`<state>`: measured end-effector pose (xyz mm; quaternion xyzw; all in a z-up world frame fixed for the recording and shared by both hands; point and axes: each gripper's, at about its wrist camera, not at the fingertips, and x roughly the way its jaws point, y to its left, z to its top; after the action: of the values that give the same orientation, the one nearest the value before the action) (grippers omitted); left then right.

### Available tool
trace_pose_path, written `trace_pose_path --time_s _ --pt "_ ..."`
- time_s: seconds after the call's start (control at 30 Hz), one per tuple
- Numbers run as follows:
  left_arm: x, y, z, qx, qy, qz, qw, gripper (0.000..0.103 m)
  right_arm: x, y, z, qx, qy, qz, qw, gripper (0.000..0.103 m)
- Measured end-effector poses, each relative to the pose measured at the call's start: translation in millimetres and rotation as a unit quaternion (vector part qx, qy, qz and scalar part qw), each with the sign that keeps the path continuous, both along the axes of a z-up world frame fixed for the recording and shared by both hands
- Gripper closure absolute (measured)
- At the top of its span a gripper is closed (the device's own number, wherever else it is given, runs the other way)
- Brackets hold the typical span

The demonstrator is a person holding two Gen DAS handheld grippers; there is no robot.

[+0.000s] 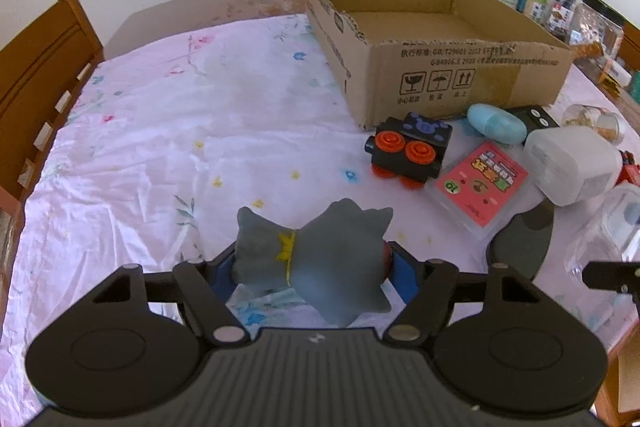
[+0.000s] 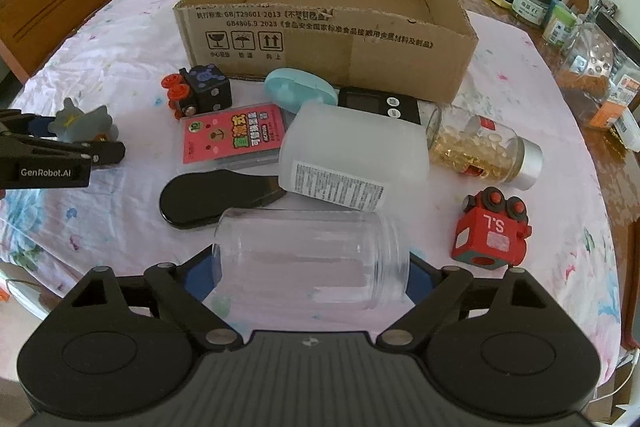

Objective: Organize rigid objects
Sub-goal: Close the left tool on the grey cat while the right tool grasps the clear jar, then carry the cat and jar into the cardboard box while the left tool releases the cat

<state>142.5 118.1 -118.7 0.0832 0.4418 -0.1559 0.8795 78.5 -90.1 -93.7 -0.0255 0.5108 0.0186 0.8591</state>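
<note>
Left wrist view shows my left gripper (image 1: 310, 267) with a grey figurine (image 1: 316, 255) between its blue pads; the pads (image 1: 224, 277) sit against its two ends, so I read this as a grip, jaws part-closed around it. The figurine's long axis runs across the jaws, from finger to finger. The box (image 1: 460, 67) lies ahead and to the right of the figurine, well apart, open top up and apparently empty.

Right wrist view shows my right gripper (image 2: 314, 273) wide around a clear jar (image 2: 312, 257) lying on its side, long axis also crossing from finger to finger. The pads look to be at its ends, bottom on the left and threaded mouth on the right, but I cannot tell whether they press or only bracket it. From the jar, the box (image 2: 320, 39) lies straight ahead, beyond a white bottle (image 2: 352, 155) and a pink card case (image 2: 234, 137) that lie between.

So both loads point the same way: forward, with the box beyond. I judge the right hand the nearer in line, since the box faces it squarely, while the left must swing rightward past the black toy car (image 1: 408, 153) standing near the box's front corner. Both must clear the box's front wall before letting go.
</note>
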Motion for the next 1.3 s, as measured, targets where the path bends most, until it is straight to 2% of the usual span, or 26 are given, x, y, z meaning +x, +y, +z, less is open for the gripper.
trace_pose_path --time_s 0.3,0.5,0.73,0.93,1.13,1.3 --pt "9 8 27 -0.003 0.04 -0.07 0.9967 0.03 8 2 38 0.002 -0.007 0.006 1.0 0.01" --pt "25 -1 65 0.01 0.031 -0.106 0.9938 0.03 24 -9 70 0.017 -0.035 0.013 0.999 0.01" --pt "52 -27 107 0.0 0.001 -0.078 0.9969 0.03 58 -28 92 0.029 -0.066 0.075 0.995 0.01" --pt "89 -61 123 -0.015 -0.014 -0.055 0.9983 0.03 87 -50 106 0.03 -0.088 0.112 0.989 0.01" --pt "130 -96 120 -0.025 -0.02 -0.042 0.9986 0.03 113 -73 110 0.034 -0.101 0.118 0.987 0.01" --pt "165 -125 96 -0.019 -0.003 -0.015 0.9997 0.03 131 -86 105 0.041 -0.1 0.117 0.987 0.01"
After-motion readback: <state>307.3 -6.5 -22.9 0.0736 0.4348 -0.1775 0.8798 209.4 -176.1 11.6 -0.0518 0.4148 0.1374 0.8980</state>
